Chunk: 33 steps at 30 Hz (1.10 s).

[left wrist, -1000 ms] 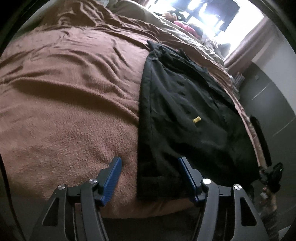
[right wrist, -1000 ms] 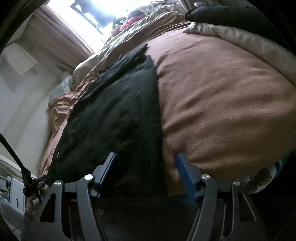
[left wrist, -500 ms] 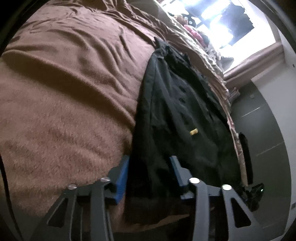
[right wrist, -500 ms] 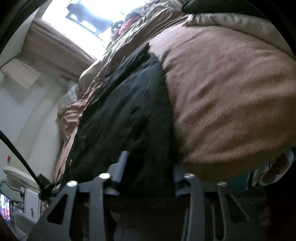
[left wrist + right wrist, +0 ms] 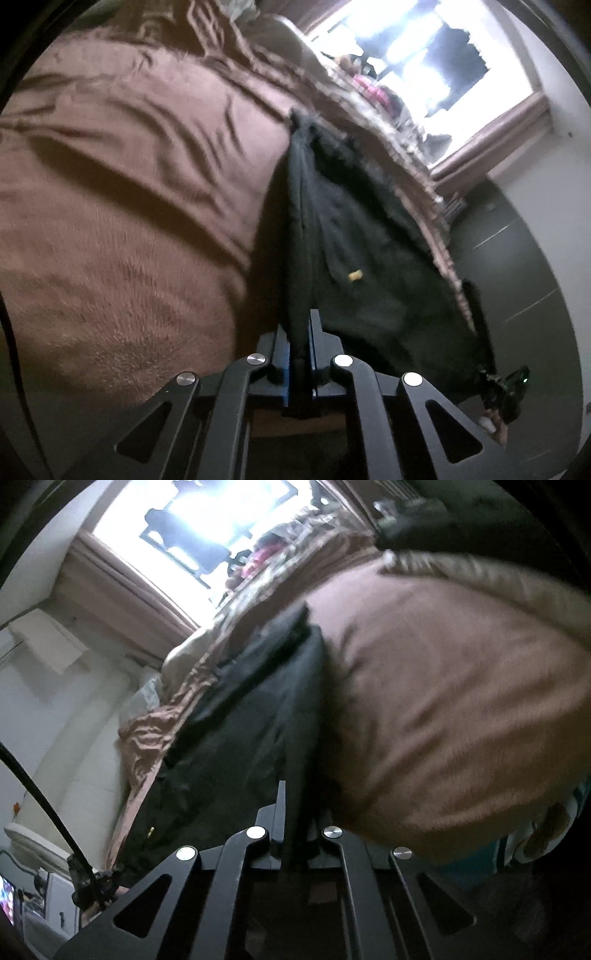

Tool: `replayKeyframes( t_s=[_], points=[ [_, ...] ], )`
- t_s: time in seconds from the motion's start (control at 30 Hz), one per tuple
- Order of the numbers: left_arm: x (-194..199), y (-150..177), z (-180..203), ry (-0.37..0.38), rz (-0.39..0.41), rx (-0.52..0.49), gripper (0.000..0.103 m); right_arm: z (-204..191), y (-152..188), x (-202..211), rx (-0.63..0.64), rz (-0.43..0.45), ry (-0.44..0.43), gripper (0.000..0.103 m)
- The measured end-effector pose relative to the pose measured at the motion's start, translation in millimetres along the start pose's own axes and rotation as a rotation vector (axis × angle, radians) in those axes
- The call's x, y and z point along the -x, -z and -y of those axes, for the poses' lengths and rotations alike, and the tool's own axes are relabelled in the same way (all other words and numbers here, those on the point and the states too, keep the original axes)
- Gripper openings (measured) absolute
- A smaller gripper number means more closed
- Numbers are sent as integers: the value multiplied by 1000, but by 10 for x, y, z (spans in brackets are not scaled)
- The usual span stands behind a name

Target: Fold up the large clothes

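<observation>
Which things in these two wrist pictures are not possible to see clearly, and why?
- Black garment, left wrist view: type unclear, since it is dark and blurred; the left gripper covers the pinched edge.
- Same garment, right wrist view: the edge inside the right gripper is hidden by the fingers.
- Yellow tag: too small to read.
- Items at the window: washed out by glare.

A home bedroom: a bed spread with a rumpled brown fleece blanket (image 5: 122, 206) fills both wrist views. Beyond the bed's far end, a bright window (image 5: 417, 59) glares between pinkish-brown curtains (image 5: 491, 140). Heaped bedding and clothes (image 5: 266, 554) lie at that far end, with pale walls (image 5: 40, 709) beside the bed.
</observation>
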<state>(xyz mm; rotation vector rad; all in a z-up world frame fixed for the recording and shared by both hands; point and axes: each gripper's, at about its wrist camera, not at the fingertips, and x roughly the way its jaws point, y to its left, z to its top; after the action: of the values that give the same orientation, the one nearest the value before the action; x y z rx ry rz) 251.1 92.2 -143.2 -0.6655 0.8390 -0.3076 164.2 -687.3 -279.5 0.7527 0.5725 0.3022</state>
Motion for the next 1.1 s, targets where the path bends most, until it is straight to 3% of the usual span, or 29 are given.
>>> replayKeyframes(
  t_s=[0.27,0.47,0.63,0.83,1.1],
  points=[
    [573,-89,303,47,111,-18,6,-343,1,586,62,81,-103,0],
    [1148,22,486,62,166,-18,6,-488,114,1034,99,95,-110,0],
    [1620,311,566,24,225,-26,6,-553,273,1439,120,117,-136,0],
    [2049,725,538,35,264,-5,6,-475,630,1783,117,116,-145,0],
    [2119,1094,500,8,249,-9,6,-388,873,1920,105,91,-115,0]
  ],
)
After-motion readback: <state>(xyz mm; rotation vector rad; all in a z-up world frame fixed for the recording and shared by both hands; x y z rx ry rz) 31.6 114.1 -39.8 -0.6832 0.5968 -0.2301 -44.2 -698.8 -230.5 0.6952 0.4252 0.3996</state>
